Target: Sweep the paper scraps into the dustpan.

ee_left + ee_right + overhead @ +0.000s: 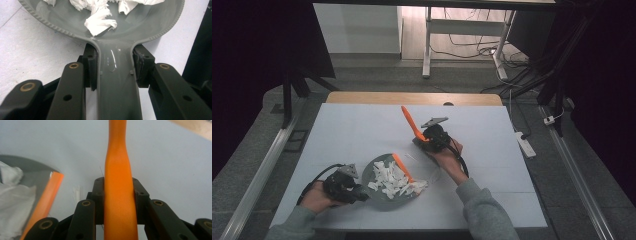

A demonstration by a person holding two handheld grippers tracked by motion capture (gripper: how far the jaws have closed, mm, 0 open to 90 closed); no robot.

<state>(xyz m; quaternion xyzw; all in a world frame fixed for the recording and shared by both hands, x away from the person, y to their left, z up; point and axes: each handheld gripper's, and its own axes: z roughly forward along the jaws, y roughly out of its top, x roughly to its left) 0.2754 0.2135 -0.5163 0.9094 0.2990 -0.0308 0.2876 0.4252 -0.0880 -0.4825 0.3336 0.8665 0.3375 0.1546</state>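
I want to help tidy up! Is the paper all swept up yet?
Mostly done: the paper scraps are piled in the grey dustpan. In hand: the left gripper clamps the dustpan's handle, and the right gripper clamps the orange brush. Left: a few scraps at the pan's edge, then emptying it.

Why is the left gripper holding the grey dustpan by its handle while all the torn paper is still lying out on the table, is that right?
Not quite. The left gripper does hold the grey dustpan by its handle, but the torn paper is piled in the pan, with a few bits at its edge, not scattered over the table. The high view shows it.
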